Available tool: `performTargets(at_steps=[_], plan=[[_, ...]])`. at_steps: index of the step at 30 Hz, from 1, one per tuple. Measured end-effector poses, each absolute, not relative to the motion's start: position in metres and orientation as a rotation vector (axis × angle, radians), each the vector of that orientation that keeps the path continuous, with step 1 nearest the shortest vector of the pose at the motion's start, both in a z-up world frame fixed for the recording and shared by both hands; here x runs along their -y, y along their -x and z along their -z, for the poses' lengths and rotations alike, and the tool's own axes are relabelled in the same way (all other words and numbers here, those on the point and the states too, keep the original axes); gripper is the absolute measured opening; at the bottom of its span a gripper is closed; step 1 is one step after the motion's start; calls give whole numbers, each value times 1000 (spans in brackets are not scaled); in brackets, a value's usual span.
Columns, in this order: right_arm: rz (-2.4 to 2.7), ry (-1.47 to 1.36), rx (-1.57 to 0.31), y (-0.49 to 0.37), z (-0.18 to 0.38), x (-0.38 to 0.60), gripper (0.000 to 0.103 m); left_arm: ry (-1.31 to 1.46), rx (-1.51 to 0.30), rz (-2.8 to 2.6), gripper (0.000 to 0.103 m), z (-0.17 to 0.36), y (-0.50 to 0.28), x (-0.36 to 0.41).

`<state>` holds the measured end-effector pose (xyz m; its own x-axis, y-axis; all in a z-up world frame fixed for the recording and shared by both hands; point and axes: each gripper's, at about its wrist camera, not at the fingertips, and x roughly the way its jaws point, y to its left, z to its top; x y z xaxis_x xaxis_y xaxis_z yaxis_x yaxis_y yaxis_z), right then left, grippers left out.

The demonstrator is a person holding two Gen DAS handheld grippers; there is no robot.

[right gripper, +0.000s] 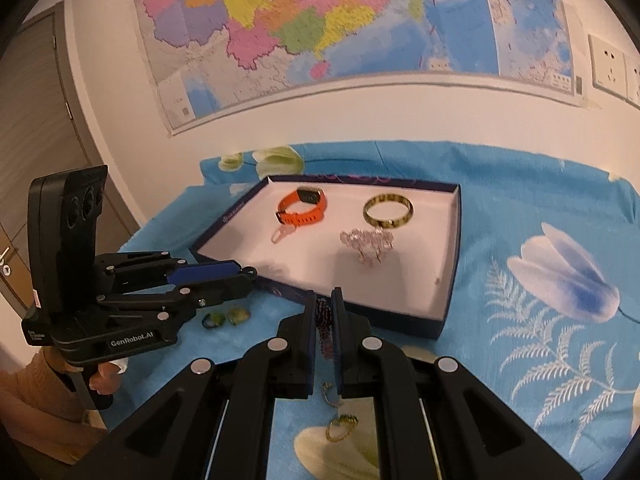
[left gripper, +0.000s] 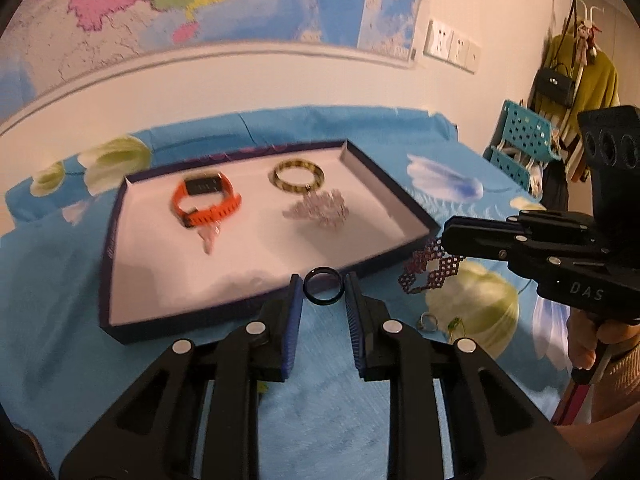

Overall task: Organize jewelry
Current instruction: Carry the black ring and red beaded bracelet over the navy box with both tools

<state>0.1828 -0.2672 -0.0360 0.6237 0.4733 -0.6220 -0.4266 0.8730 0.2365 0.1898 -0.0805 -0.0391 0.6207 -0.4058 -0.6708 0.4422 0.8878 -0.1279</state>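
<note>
My left gripper (left gripper: 324, 279) is shut on a black ring (left gripper: 322, 301), held upright between its blue pads just before the near rim of a dark tray (left gripper: 116, 248) with a white floor. To the right, my right gripper (left gripper: 446, 242) is shut on a dark red beaded mesh bracelet (left gripper: 424, 270) that hangs above the cloth. In the right wrist view that bracelet (right gripper: 323, 324) dangles between the fingers of the right gripper (right gripper: 325, 294), and the left gripper (right gripper: 250, 274) hovers at the tray's near left corner. In the tray (right gripper: 450, 280) lie an orange watch (right gripper: 302, 210), a yellow bangle (right gripper: 388, 210), a crystal piece (right gripper: 366, 246) and a pink piece (right gripper: 280, 234).
A blue floral cloth (left gripper: 340, 412) covers the table. Loose on it near the front are small rings (right gripper: 340, 428) and green-yellow earrings (right gripper: 226, 317). A wall with a map stands behind the table. A teal basket (left gripper: 524, 136) and hanging coats are off to the right.
</note>
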Motion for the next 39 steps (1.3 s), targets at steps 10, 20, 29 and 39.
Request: performTargets(at_steps=[10, 20, 29, 39], plan=[[-546, -67, -679, -202, 14, 257, 6, -46, -735, 444, 22, 28, -207, 65], [-547, -100, -693, -234, 19, 249, 6, -59, -757, 397, 22, 36, -231, 56], [-567, -187, -758, -262, 40, 248, 6, -60, -798, 374, 22, 51, -252, 52], [-474, -203, -822, -282, 63, 257, 6, -61, -850, 348, 22, 69, -267, 51]])
